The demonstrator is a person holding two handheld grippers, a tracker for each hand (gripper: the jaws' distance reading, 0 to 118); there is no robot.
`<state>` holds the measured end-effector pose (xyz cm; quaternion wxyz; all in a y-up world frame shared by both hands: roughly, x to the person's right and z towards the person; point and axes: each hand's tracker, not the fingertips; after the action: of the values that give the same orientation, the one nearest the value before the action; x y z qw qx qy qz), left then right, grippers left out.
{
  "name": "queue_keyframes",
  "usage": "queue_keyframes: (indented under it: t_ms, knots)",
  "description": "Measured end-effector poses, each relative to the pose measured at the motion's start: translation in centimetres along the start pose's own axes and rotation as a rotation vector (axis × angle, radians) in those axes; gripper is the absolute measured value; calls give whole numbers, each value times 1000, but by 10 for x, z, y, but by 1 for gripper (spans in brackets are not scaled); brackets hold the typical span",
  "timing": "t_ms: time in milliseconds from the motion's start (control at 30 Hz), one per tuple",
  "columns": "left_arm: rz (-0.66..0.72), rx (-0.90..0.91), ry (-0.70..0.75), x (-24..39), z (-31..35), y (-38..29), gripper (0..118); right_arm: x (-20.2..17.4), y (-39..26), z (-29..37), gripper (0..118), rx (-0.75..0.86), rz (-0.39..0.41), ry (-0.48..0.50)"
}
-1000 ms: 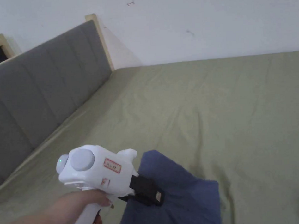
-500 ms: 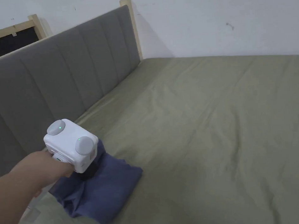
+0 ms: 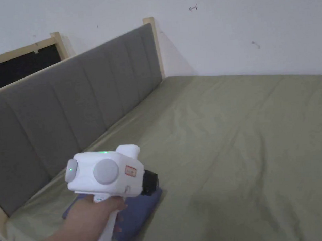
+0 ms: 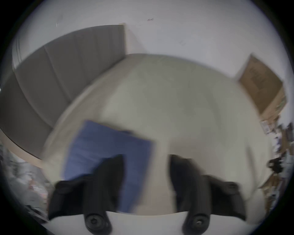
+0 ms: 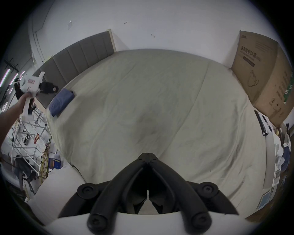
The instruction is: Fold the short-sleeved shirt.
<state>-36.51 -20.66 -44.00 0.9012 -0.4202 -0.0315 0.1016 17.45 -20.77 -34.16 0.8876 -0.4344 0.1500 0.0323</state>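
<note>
The blue short-sleeved shirt (image 3: 142, 209) lies folded into a small packet on the green bed sheet, close to the grey headboard. It also appears in the left gripper view (image 4: 103, 147) and, far left, in the right gripper view (image 5: 62, 101). My left gripper (image 3: 150, 182) hovers just above the shirt, apart from it. Its jaws (image 4: 145, 160) stand open with nothing between them, though that view is blurred. A hand holds this gripper (image 5: 52, 89) by its white handle. My right gripper (image 5: 147, 155) hangs over the near part of the bed, shut and holding nothing.
The bed (image 3: 243, 138) stretches wide to the right of the shirt. The padded headboard (image 3: 71, 107) runs along the left, and a white wall stands behind. A large cardboard box (image 5: 262, 71) stands at the bed's far right corner. Cluttered floor lies beyond the bed's left edge.
The left gripper carried the folded shirt toward the headboard, pressed it down onto the sheet, then let go and lifted off. The head camera has also swung.
</note>
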Motion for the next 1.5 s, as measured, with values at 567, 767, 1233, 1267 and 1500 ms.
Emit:
queue_keyframes:
  t_ms: [567, 767, 1233, 1267, 1500]
  knots:
    - [-208, 814, -169, 287, 144, -143, 0, 5, -71, 163, 0, 766, -166, -303]
    - [-160, 976, -100, 304, 168, -180, 0, -12, -105, 174, 0, 1040, -160, -567]
    - [-161, 916, -28, 296, 173, -193, 0, -19, -123, 177, 9, 1005, -170, -588]
    - [-164, 914, -40, 294, 172, -193, 1, -19, -125, 177, 12, 1004, -176, -589]
    - [-176, 914, -39, 292, 170, -198, 117, -16, -127, 176, 100, 979, -198, -614]
